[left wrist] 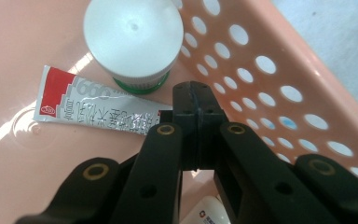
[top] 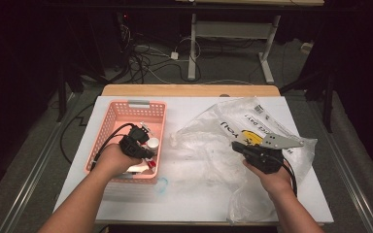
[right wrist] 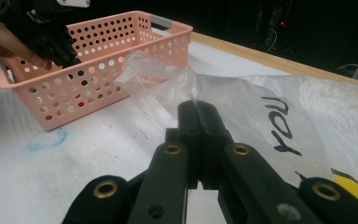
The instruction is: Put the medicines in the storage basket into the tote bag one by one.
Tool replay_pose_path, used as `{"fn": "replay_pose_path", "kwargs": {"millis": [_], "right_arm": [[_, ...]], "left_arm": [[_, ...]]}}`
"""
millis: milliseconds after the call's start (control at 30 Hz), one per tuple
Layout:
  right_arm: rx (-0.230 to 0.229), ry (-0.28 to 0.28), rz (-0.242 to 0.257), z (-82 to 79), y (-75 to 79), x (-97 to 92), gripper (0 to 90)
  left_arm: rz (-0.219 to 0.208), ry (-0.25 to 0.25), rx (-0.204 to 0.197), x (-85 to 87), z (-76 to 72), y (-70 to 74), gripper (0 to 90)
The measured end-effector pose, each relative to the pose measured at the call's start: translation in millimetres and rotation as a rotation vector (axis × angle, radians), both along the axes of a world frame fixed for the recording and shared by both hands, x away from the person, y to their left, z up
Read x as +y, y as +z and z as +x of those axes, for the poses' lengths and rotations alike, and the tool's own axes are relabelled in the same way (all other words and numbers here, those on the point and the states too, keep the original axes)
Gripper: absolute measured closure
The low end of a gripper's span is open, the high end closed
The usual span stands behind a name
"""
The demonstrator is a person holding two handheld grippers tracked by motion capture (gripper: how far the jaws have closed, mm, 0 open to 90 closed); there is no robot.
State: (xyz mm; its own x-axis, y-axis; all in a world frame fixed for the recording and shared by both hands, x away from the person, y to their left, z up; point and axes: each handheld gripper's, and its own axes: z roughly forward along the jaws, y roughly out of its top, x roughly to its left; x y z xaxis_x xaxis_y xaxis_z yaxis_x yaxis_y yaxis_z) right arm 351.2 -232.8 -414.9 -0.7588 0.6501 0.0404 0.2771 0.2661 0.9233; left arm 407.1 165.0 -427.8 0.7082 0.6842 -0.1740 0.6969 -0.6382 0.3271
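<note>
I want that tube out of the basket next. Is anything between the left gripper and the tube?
Nothing visible. The left gripper is inside the pink basket, its shut jaws at the end of the tube. The white-capped jar stands just behind the tube, not between.

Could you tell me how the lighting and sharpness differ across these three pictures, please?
High view: dim, dark room around a lit table, glare on the plastic bag. Left gripper view: bright, white jar lid washed out, tube print readable, jaws soft. Right gripper view: pink basket sharp, near jaws blurred, background black.
</note>
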Motion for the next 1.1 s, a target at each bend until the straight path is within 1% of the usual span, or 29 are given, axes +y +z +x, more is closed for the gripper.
{"fn": "replay_pose_path", "kwargs": {"millis": [33, 67, 100, 233, 267, 400, 567, 633, 700, 767, 800, 833, 933, 1033, 1100], "right_arm": [[-0.001, 0.0, 0.0, 0.0, 0.1, -0.1, 90.0], [0.002, -0.001, 0.001, -0.4, 0.2, 0.0, 90.0], [0.002, -0.001, 0.001, -0.4, 0.2, 0.0, 90.0], [-0.002, -0.001, -0.001, -1.2, 0.9, -1.0, 90.0], [-0.002, -0.002, -0.002, -1.2, 0.9, -1.1, 90.0], [0.002, 0.0, -0.003, -1.2, 0.2, -0.9, 90.0], [-0.001, 0.005, -0.007, -1.3, 0.0, -0.1, 90.0], [-0.001, 0.004, -0.005, -1.3, 0.2, -0.7, 90.0], [-0.002, 0.004, -0.007, -1.7, 0.4, -0.3, 90.0], [-0.002, 0.005, -0.008, -1.7, 0.4, 0.1, 90.0], [-0.001, 0.006, -0.008, -1.5, 0.1, 1.1, 90.0], [-0.001, 0.006, -0.008, -1.5, 0.1, 1.1, 90.0], [-0.003, 0.015, -0.012, -2.5, 0.3, 2.4, 90.0], [-0.004, 0.016, -0.012, -2.8, 0.6, 2.2, 90.0], [-0.001, 0.013, -0.009, -2.4, 0.4, 1.7, 90.0]], "left_arm": [[0.008, 0.0, 0.005, -1.9, 1.2, -1.1, 87.8], [0.027, -0.003, 0.018, -5.0, 3.8, -3.6, 87.8], [0.027, -0.003, 0.018, -5.0, 3.8, -3.6, 87.8], [0.043, -0.009, 0.042, -11.0, 8.5, -8.6, 87.8], [0.038, -0.014, 0.047, -12.2, 9.2, -9.2, 87.8], [0.038, -0.031, 0.054, -16.6, 9.5, -10.7, 87.8], [0.063, -0.048, 0.058, -15.6, 8.1, -9.5, 87.8], [0.072, -0.038, 0.059, -12.8, 7.8, -9.1, 87.9], [0.066, -0.034, 0.06, -12.1, 7.9, -8.2, 87.8], [0.046, -0.051, 0.057, -16.0, 7.4, -7.7, 87.8], [0.076, -0.056, 0.054, -20.7, 8.2, -10.7, 87.8], [0.076, -0.056, 0.054, -20.7, 8.2, -10.7, 87.8], [0.109, -0.062, 0.07, -23.1, 9.6, -16.4, 87.8], [0.127, -0.06, 0.07, -20.5, 9.5, -16.2, 87.8], [0.16, -0.063, 0.068, -14.3, 8.7, -16.0, 87.8]]}}
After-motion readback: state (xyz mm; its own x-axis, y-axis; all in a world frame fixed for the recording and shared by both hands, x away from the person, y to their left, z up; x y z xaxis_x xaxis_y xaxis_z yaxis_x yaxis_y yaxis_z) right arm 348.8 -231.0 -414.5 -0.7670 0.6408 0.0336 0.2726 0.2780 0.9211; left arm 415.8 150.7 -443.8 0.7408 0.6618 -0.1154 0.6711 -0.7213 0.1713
